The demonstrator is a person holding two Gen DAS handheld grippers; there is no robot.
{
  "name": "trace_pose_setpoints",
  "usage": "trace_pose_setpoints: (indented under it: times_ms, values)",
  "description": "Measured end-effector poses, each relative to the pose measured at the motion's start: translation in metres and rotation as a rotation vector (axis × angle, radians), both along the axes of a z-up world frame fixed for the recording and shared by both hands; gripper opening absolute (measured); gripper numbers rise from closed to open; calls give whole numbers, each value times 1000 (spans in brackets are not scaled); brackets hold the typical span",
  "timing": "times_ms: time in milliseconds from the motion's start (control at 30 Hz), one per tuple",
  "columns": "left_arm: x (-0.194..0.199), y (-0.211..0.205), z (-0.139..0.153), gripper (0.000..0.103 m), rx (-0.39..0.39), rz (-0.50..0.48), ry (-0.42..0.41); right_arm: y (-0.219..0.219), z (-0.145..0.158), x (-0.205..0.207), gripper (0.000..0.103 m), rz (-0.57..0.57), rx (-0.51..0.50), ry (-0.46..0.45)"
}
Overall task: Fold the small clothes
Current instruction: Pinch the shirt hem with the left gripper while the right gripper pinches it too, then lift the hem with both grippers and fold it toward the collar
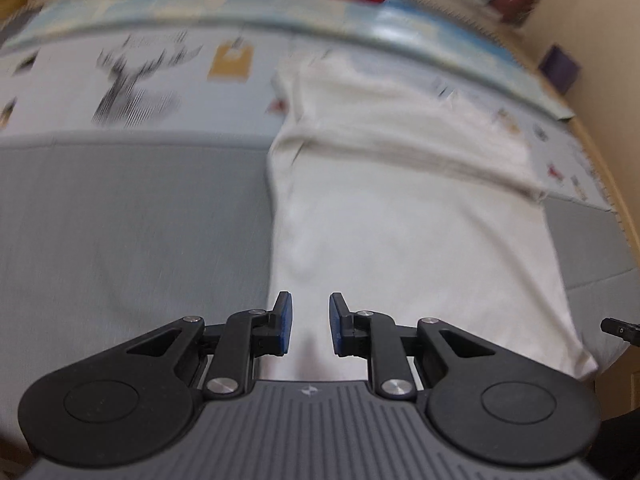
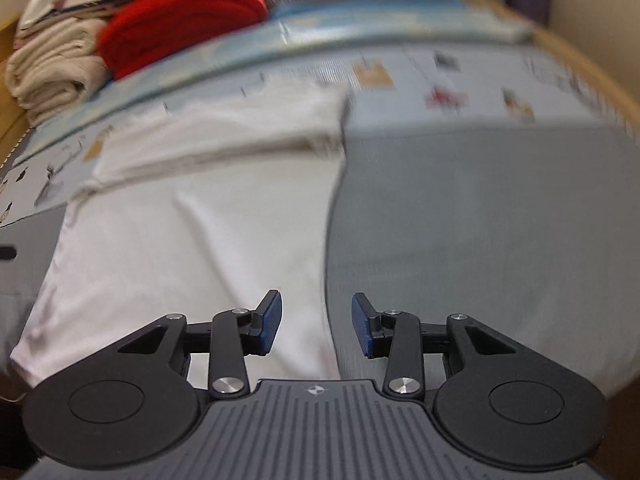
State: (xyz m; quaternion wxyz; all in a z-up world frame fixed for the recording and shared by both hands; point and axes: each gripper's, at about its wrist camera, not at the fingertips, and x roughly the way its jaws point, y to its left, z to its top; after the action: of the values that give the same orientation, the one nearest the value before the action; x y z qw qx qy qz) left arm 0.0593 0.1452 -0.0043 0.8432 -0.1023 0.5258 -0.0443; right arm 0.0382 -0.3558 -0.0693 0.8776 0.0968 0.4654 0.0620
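A white garment lies flat on a grey bed surface, with a folded band across its far part. My left gripper is open and empty, hovering over the garment's near left edge. In the right wrist view the same white garment lies left of centre. My right gripper is open and empty over the garment's near right edge, its left finger above cloth and its right finger above the grey surface. A tip of the right gripper shows at the left wrist view's right edge.
A patterned light-blue sheet runs across the far side. A red folded cloth and a cream folded pile stack at the far left. A wooden bed rim and beige wall bound the right side.
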Motion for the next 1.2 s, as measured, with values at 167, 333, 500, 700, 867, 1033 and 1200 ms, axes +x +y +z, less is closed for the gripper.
trace_pose_setpoints:
  times_ms: [167, 333, 500, 700, 867, 1033, 1200]
  values:
    - [-29, 11, -17, 22, -34, 81, 137, -5, -23, -9, 41, -8, 20, 146]
    - [-50, 16, -37, 30, -52, 128, 231, 8, -39, -14, 41, 51, 2, 252]
    - [-50, 17, -46, 43, -20, 135, 257, 1, -40, -16, 41, 2, -28, 269]
    - [-49, 14, -56, 45, -4, 134, 293, -2, -51, -19, 42, 0, -44, 307]
    - [-52, 12, -54, 39, 21, 112, 284, 0, -52, -18, 44, 0, -32, 284]
    - [-54, 7, -49, 8, 20, 60, 260, 6, -47, -19, 12, 13, -53, 259]
    - [-62, 7, -32, 7, 9, 48, 208, 4, -33, -24, 8, 8, -48, 225]
